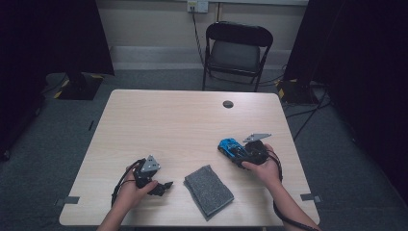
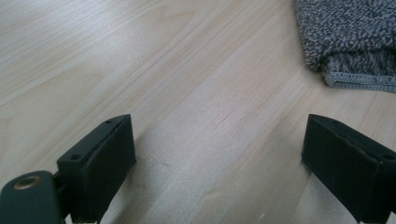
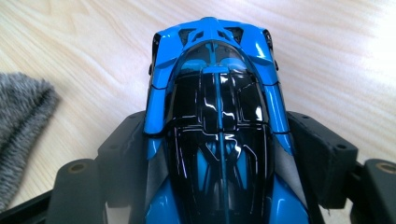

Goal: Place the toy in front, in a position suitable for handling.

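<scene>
the right hand-held gripper (image 3: pixel 219 186) already clamped the blue toy car (image 3: pixel 217 121), seemingly resting on the bench (image 1: pixel 159 125), while the left hand-held gripper (image 2: pixel 219 163) stood open at nine o'clock of the untouched grey cloth (image 1: pixel 208 191).

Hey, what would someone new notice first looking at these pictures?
The glossy blue toy car stands out, clamped between the right tongs toward the table's right side. Next comes the folded grey cloth near the front edge of the wooden table, with the left tongs open beside it.
</scene>
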A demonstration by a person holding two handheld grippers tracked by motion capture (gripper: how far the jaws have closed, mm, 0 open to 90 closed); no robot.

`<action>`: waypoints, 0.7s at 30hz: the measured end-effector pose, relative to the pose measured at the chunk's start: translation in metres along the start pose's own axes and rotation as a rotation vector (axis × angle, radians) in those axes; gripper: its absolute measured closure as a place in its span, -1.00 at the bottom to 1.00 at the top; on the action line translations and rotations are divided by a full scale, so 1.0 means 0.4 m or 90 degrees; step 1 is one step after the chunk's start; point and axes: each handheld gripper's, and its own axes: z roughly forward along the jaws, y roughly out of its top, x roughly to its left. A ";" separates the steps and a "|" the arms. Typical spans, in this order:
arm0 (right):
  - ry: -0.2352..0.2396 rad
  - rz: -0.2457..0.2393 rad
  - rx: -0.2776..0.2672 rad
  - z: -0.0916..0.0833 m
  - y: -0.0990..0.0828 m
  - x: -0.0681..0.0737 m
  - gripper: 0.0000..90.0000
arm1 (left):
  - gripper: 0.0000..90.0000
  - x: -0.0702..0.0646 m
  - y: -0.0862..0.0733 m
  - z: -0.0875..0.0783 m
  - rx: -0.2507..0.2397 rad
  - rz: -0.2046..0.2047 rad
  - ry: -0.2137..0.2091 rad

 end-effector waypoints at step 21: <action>0.038 -0.035 -0.011 0.121 0.146 0.055 -0.39 | -0.80 0.000 0.000 0.000 0.002 0.001 0.000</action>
